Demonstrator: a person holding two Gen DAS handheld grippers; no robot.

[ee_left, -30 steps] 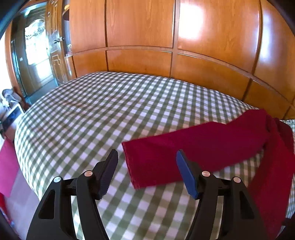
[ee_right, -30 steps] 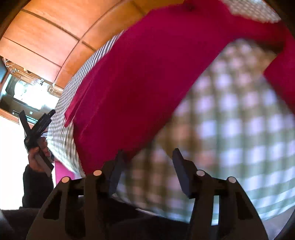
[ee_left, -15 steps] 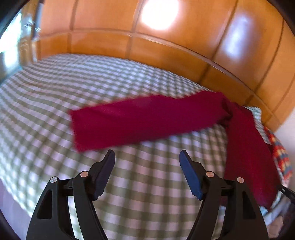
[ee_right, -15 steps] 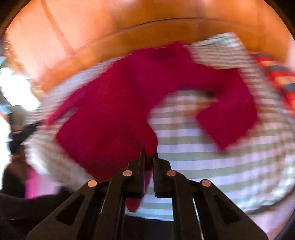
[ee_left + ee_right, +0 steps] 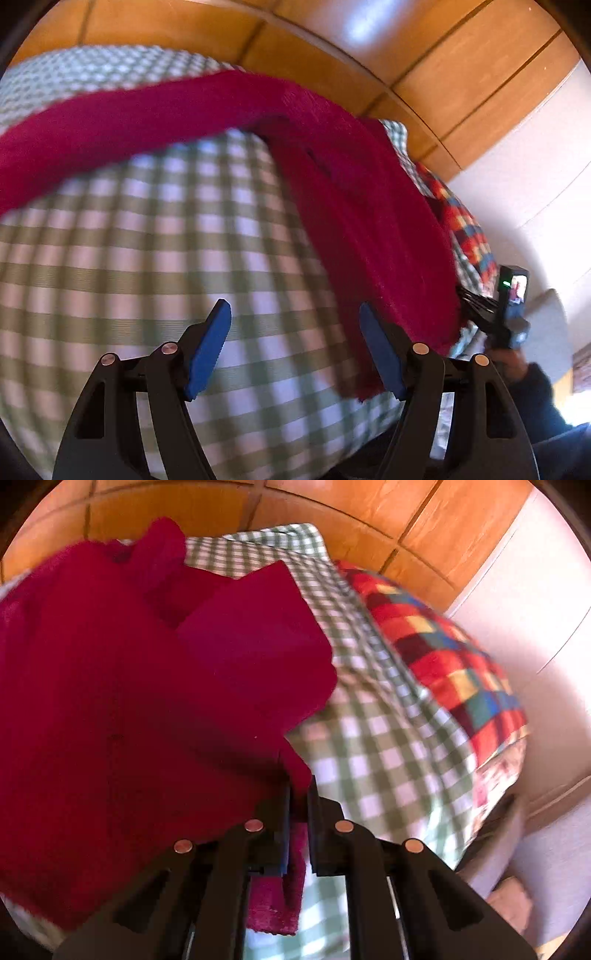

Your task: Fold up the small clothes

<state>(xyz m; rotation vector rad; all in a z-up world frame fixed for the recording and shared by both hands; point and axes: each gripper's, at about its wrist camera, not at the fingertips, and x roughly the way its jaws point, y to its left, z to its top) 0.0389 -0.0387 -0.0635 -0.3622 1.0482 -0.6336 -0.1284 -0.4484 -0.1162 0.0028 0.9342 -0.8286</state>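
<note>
A dark red garment (image 5: 351,206) lies on the green-and-white checked bed cover (image 5: 147,258), one long part stretching left and another running toward the lower right. My left gripper (image 5: 295,343) is open and empty, low over the cover, with the garment's lower edge by its right finger. In the right wrist view the garment (image 5: 129,701) fills the left half. My right gripper (image 5: 299,801) is shut on the garment's edge, with cloth hanging down between the fingers. The right gripper also shows at the bed's edge in the left wrist view (image 5: 491,314).
A multicoloured checked pillow (image 5: 443,642) lies at the right side of the bed. A wooden panelled headboard (image 5: 332,48) runs behind the bed. A white wall (image 5: 535,609) stands to the right.
My left gripper has swung right and dropped close to the bed cover, near the garment's lower edge. My right gripper closed on the garment's edge and has lifted and pulled it.
</note>
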